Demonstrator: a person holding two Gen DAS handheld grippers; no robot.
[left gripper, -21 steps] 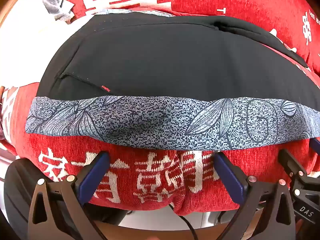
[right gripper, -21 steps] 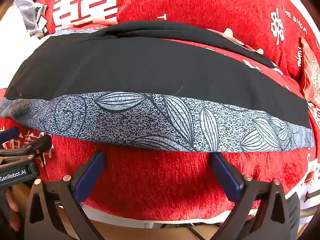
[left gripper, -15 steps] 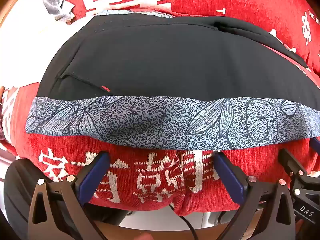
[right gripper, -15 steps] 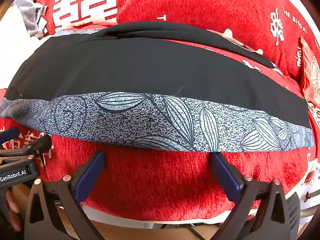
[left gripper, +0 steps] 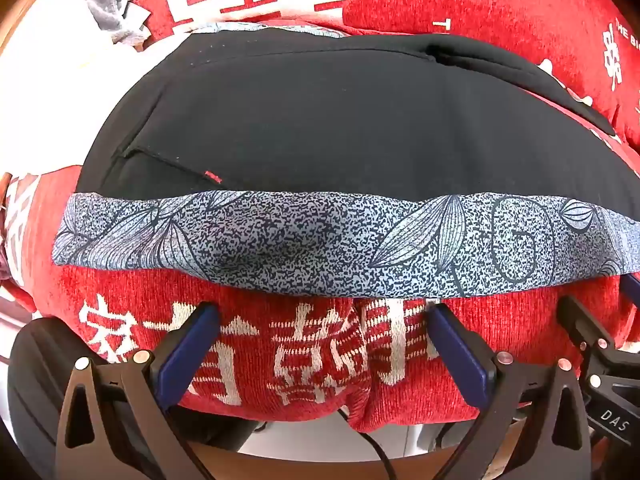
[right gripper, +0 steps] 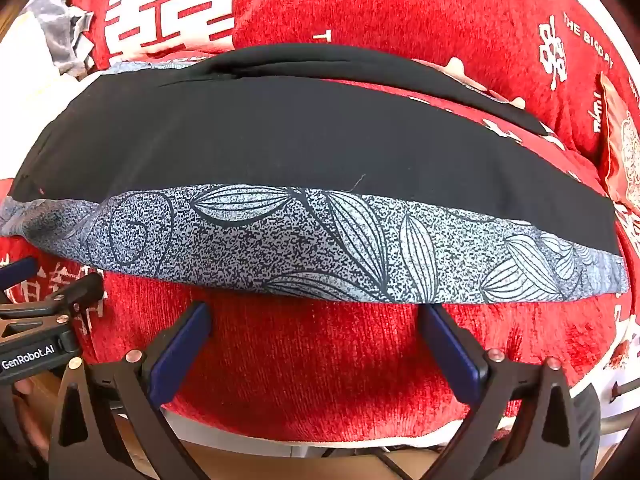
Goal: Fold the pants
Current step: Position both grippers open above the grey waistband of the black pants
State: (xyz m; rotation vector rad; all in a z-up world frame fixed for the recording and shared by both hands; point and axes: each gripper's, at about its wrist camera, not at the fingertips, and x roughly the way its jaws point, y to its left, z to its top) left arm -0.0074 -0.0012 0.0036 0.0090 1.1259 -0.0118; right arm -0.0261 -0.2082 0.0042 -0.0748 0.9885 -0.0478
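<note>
Black pants (left gripper: 340,120) with a grey leaf-print side stripe (left gripper: 320,248) lie flat, folded lengthwise, on a red cloth. They also show in the right wrist view (right gripper: 300,140), stripe (right gripper: 340,240) nearest me. My left gripper (left gripper: 322,316) is open and empty, just short of the stripe's near edge. My right gripper (right gripper: 314,314) is open and empty, also just below the stripe. Each gripper shows at the edge of the other's view: the right one (left gripper: 600,344), the left one (right gripper: 44,312).
The red cloth (right gripper: 320,360) with white characters covers the surface and drops off at the near edge. A crumpled grey garment (left gripper: 112,4) lies at the far left. A red-and-gold packet (right gripper: 624,148) lies at the far right.
</note>
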